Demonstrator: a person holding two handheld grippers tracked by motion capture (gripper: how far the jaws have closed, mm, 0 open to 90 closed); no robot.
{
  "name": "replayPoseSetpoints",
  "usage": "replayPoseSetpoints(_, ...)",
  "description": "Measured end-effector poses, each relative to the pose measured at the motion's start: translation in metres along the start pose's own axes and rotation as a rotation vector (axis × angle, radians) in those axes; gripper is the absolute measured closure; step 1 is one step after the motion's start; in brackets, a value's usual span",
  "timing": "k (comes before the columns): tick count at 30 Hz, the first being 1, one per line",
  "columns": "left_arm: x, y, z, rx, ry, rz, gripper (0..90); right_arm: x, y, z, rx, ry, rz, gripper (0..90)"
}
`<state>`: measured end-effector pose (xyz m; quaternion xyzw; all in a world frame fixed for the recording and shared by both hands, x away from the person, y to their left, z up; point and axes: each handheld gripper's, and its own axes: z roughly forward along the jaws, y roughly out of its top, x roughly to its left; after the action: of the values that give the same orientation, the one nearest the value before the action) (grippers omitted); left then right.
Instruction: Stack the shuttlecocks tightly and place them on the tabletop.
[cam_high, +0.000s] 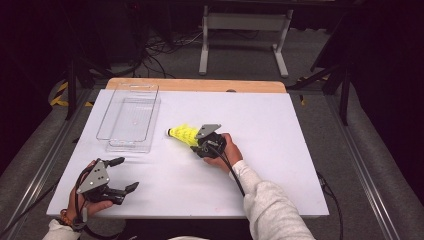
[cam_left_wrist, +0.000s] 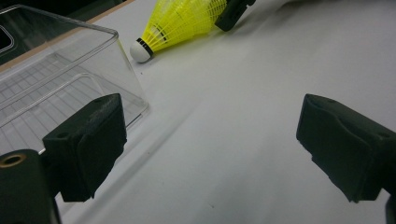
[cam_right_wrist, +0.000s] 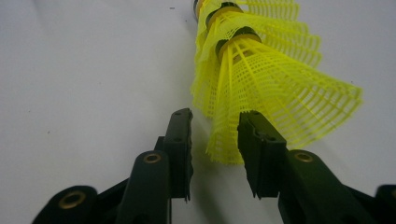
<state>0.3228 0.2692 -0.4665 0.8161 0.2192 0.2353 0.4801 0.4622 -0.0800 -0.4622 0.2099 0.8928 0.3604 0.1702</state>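
Observation:
A nested stack of yellow plastic shuttlecocks (cam_high: 184, 134) (cam_left_wrist: 182, 21) (cam_right_wrist: 261, 79) lies on its side mid-table, its white cork tip pointing left toward the clear box. My right gripper (cam_high: 196, 144) (cam_right_wrist: 215, 122) is at the wide skirt end, its jaws a narrow gap apart. The skirt's rim sits between them, touching the right jaw and clear of the left one. One of its black jaws also appears in the left gripper view, against the skirt. My left gripper (cam_high: 127, 173) (cam_left_wrist: 210, 135) rests near the front left of the table, wide open and empty.
A clear plastic box (cam_high: 130, 120) (cam_left_wrist: 46, 84) with a ribbed floor stands at the back left, just left of the shuttlecocks. The white board (cam_high: 270, 150) covers the table. A wooden strip (cam_high: 200, 85) runs along the far edge. Cables trail on the floor beyond.

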Motion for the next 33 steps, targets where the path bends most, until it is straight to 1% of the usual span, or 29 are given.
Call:
replayPoseSetpoints(4, 0.000, 0.000, 0.000, 0.000, 0.005, -0.001, 9.4, 0.000, 0.001, -0.003, -0.009, -0.005, -0.001, 64.7)
replayPoseSetpoints(8, 0.000, 0.000, 0.000, -0.003, 0.006, 0.000, 9.5, 0.001, 0.001, -0.004, -0.005, -0.006, 0.007, 63.8)
replayPoseSetpoints(13, 0.000, 0.000, 0.000, -0.002, 0.005, -0.004, 9.5, 0.000, 0.002, -0.008, -0.019, -0.018, 0.000, 61.5)
replayPoseSetpoints(14, 0.000, 0.000, 0.000, -0.001, 0.005, -0.003, 9.5, -0.002, 0.004, -0.012, -0.032, -0.013, 0.013, 59.6)
replayPoseSetpoints(15, 0.000, 0.000, 0.000, -0.002, 0.006, -0.002, 9.5, -0.002, 0.004, -0.012, -0.032, -0.013, 0.013, 59.6)
replayPoseSetpoints(16, 0.000, 0.000, 0.000, -0.001, 0.006, -0.002, 9.5, -0.002, 0.005, -0.014, -0.032, -0.020, 0.001, 58.3)
replayPoseSetpoints(18, 0.000, 0.000, 0.000, -0.001, 0.008, 0.000, 9.5, -0.001, 0.005, -0.015, -0.035, -0.022, -0.001, 57.6)
replayPoseSetpoints(21, 0.000, 0.000, 0.000, 0.000, 0.009, 0.001, 9.5, -0.001, 0.007, -0.018, -0.041, -0.028, -0.001, 53.8)
replayPoseSetpoints(24, -0.001, 0.000, 0.000, -0.001, 0.009, 0.001, 9.5, 0.000, 0.007, -0.021, -0.039, -0.043, -0.013, 52.1)
replayPoseSetpoints(25, -0.001, 0.001, 0.000, 0.000, 0.010, 0.004, 9.5, 0.000, 0.008, -0.022, -0.045, -0.039, -0.005, 51.8)
replayPoseSetpoints(27, -0.001, 0.000, 0.000, 0.000, 0.011, 0.004, 9.4, 0.000, 0.008, -0.023, -0.047, -0.041, -0.005, 51.2)
replayPoseSetpoints(31, -0.001, 0.000, 0.000, 0.002, 0.014, -0.002, 9.4, 0.001, 0.008, -0.027, -0.045, -0.059, -0.012, 48.3)
replayPoseSetpoints(33, -0.001, 0.001, 0.000, 0.002, 0.018, 0.000, 9.5, 0.000, 0.008, -0.028, -0.048, -0.059, -0.008, 47.8)
